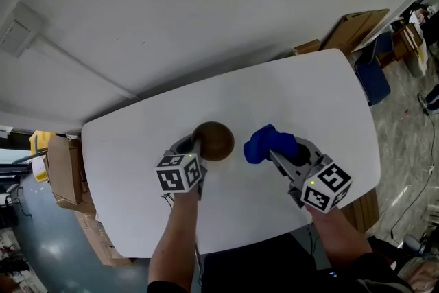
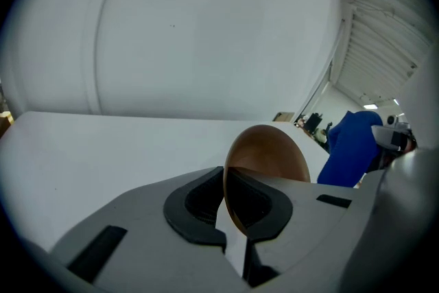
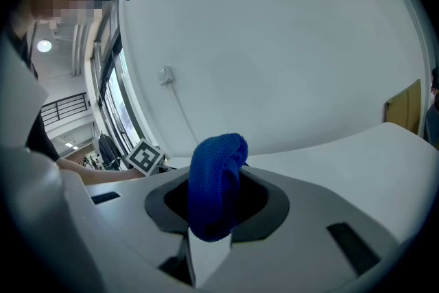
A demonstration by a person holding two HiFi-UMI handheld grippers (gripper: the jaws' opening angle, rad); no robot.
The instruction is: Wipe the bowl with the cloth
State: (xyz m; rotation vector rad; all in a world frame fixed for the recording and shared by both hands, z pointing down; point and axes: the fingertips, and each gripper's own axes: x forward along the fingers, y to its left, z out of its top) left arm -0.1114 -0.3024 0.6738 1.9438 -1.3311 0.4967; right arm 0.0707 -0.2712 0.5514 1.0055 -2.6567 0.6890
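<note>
Bowl (image 1: 214,140), brown and round, is seen from the head view as a near-full circle over the middle of the white table (image 1: 295,92), so no long axis is given; one of its round faces is turned up toward the camera. It is gripped at its left edge by the left gripper (image 1: 196,145), whose jaws are pressed onto the rim. It lies just ahead and to the right of that gripper's marker cube (image 1: 180,173). The blue cloth (image 1: 265,141) is held just beside the bowl, apart from it, bunched in the right gripper (image 1: 272,151). Whether the bowl rests on the table or is lifted cannot be told here.

From the left gripper view the bowl is shown as a tall oval tipped on edge. Its thin rim runs up and down between the two dark pads (image 2: 195,206), which are all but closed upon it. The body of the bowl spreads to the right of the jaws (its lower part is cut off by the right jaw). Whether the hollow or the underside is faced is hard to make out. The cloth is seen beyond, at right.

From the right gripper view the cloth is pinched between the jaws, a rounded blue wad standing up past the tips. The bowl cannot be made out in this view; only the other gripper's marker cube is seen at left.
</note>
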